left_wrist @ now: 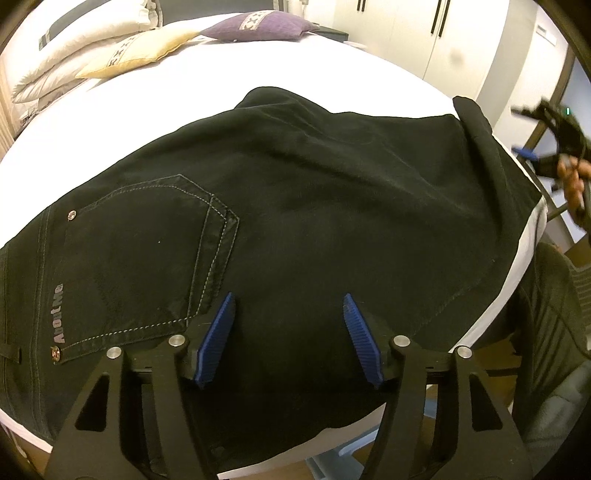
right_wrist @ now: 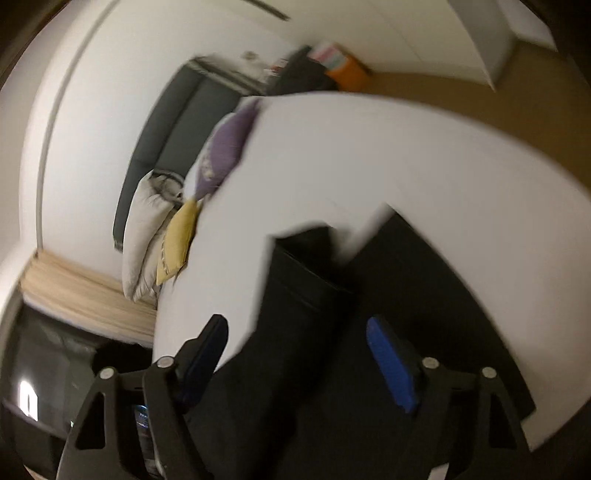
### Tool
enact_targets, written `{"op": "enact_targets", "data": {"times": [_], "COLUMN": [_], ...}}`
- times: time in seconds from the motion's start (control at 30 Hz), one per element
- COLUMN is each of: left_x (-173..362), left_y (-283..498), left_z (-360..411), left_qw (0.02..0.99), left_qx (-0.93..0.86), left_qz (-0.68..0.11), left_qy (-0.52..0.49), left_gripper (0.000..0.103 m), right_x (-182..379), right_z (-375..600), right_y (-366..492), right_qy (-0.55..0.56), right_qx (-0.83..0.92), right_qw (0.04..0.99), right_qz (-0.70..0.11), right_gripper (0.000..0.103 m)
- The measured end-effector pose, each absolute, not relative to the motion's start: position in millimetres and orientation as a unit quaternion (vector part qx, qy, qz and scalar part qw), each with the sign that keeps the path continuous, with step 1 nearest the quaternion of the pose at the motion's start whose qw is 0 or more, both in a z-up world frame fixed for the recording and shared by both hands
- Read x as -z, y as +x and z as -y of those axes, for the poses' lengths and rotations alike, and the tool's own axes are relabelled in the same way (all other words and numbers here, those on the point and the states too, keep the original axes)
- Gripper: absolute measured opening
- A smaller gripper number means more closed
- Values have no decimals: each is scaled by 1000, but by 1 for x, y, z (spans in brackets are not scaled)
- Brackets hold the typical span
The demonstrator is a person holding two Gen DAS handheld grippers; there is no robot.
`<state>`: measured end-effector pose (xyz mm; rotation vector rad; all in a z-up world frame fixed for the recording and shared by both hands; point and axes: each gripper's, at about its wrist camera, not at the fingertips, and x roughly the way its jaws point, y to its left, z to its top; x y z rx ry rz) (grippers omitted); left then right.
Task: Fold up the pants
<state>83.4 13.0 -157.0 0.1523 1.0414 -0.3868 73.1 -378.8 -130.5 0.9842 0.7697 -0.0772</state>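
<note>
Left wrist view: the black pants (left_wrist: 295,206) lie spread flat on the white bed (left_wrist: 229,70), back pocket (left_wrist: 147,251) to the left, a folded edge standing up at the right. The left hand-held gripper (left_wrist: 290,325) hangs over the near part of the fabric, its blue pads (left_wrist: 218,339) apart and clamping nothing. At the far right edge a hand (left_wrist: 572,177) carries the right hand-held gripper, too small to read here. A yellow cushion (left_wrist: 136,53) and a purple cushion (left_wrist: 258,27) sit at the head of the bed.

Right wrist view, blurred: the right hand-held gripper (right_wrist: 295,354) is released, jaws wide, above the pants (right_wrist: 406,295), nothing between them
</note>
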Motion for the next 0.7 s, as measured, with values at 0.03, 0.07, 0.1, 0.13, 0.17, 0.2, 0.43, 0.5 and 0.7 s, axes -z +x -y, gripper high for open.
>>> {"op": "enact_targets", "data": {"times": [0.03,0.07,0.1,0.13,0.17,0.2,0.43,0.5,0.7], "left_x": [157,158,158,159,159,159,159,160,160], "left_y": [84,84,84,85,86,86,84,83,81], "left_z": [-12,-10,-10,-9,-8,-8,-6,-6,-7], "left_qw": [847,847,847,846,846,846,848,849,849], "left_qx": [183,182,182,181,180,179,177,178,178], "left_qz": [-494,-494,-495,-495,-495,-496,-494,-493,-491], "left_qy": [73,74,75,76,76,75,75,74,73], "left_gripper": [62,63,64,64,64,64,65,65,65], "right_x": [143,151,158,160,162,161,166,171,169], "right_z": [382,384,382,380,386,386,395,399,404], "right_y": [69,66,68,69,66,68,79,84,74], "right_qy": [482,494,501,501,499,503,518,534,538], "right_qx": [32,30,27,25,24,19,14,15,14], "right_qw": [796,787,781,781,782,781,754,742,743], "right_qz": [-364,-368,-371,-372,-372,-370,-404,-405,-399], "right_gripper": [72,71,70,69,69,69,49,42,8]}}
